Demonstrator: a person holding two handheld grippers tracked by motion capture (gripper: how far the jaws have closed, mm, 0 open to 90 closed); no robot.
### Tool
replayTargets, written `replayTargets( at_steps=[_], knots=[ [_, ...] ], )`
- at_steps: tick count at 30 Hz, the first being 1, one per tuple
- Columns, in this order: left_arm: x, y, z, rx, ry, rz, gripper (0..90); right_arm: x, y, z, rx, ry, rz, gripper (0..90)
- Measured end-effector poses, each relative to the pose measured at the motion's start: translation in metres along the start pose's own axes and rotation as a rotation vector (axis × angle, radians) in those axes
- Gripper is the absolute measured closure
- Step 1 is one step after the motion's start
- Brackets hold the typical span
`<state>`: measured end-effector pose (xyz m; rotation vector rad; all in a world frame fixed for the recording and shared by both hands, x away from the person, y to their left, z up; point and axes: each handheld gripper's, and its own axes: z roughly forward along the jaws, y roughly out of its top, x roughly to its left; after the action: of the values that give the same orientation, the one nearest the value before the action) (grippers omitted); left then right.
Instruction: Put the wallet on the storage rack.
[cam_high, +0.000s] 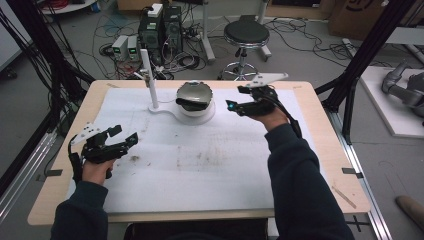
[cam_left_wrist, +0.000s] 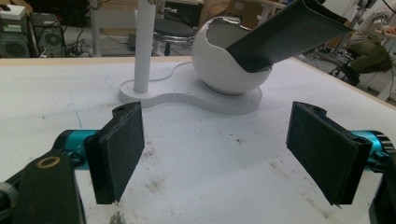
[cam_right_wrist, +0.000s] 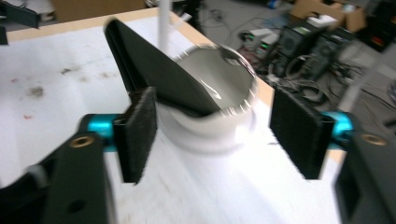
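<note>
Flat dark-grey pouch (cam_high: 189, 104) leans inside the round white bowl (cam_high: 195, 95) at the worktop's (cam_high: 225, 165) far centre, propped by its rim. Right gripper (cam_high: 231, 106) just beside it, jaws released and empty; left gripper (cam_high: 125, 135) idle near left, jaws spread.

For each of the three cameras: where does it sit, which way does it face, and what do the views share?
High view: above the person's side, looking forward and down on the table; both forearms, left gripper and right gripper show.
Left gripper view: low over the table, along its own open jaws toward the white bowl with the dark flat piece leaning in it.
Right gripper view: close above the bowl, between its own open jaws.
Shared: bowl, dark piece, white post.
</note>
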<state>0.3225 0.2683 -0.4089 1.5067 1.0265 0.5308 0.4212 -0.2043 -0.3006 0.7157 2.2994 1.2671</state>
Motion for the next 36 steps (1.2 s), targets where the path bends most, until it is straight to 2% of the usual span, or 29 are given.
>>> replayTargets(
  at_steps=[3,5,6,7,11,14,17,22,29,31,36],
  knots=[
    [-0.001,0.002,0.003,0.0,-0.002,0.009,18.7,-0.004,-0.027,-0.02,0.023,-0.07,0.048,25.2],
    [-0.002,0.003,0.005,0.002,-0.003,0.015,18.7,-0.005,-0.047,-0.032,0.013,-0.097,0.092,23.5],
    [-0.003,0.004,0.006,0.0,-0.003,0.019,18.7,-0.006,-0.067,-0.043,0.008,-0.134,0.135,21.3],
    [-0.003,0.004,0.007,0.001,-0.002,0.019,18.7,-0.006,-0.067,-0.043,0.008,-0.134,0.135,21.3],
    [-0.005,0.006,0.01,0.001,-0.002,0.025,18.7,-0.004,-0.099,-0.059,-0.01,-0.197,0.19,21.3],
    [-0.006,0.006,0.011,0.001,-0.007,0.03,18.7,0.001,-0.115,-0.067,-0.011,-0.23,0.198,21.3],
    [-0.006,0.006,0.011,0.001,-0.002,0.031,18.7,0.007,-0.128,-0.071,0.0,-0.254,0.2,21.2],
    [-0.006,0.006,0.009,0.004,0.006,0.036,18.7,0.01,-0.136,-0.07,0.007,-0.265,0.212,21.2],
    [-0.009,0.005,0.007,0.006,0.006,0.045,18.7,0.012,-0.155,-0.065,0.013,-0.273,0.263,21.2],
    [-0.009,0.005,0.007,0.004,0.006,0.044,18.7,0.013,-0.157,-0.065,0.029,-0.268,0.264,21.2],
    [-0.01,0.004,0.007,0.009,0.004,0.047,18.7,0.012,-0.156,-0.067,0.014,-0.284,0.265,21.2]
  ],
)
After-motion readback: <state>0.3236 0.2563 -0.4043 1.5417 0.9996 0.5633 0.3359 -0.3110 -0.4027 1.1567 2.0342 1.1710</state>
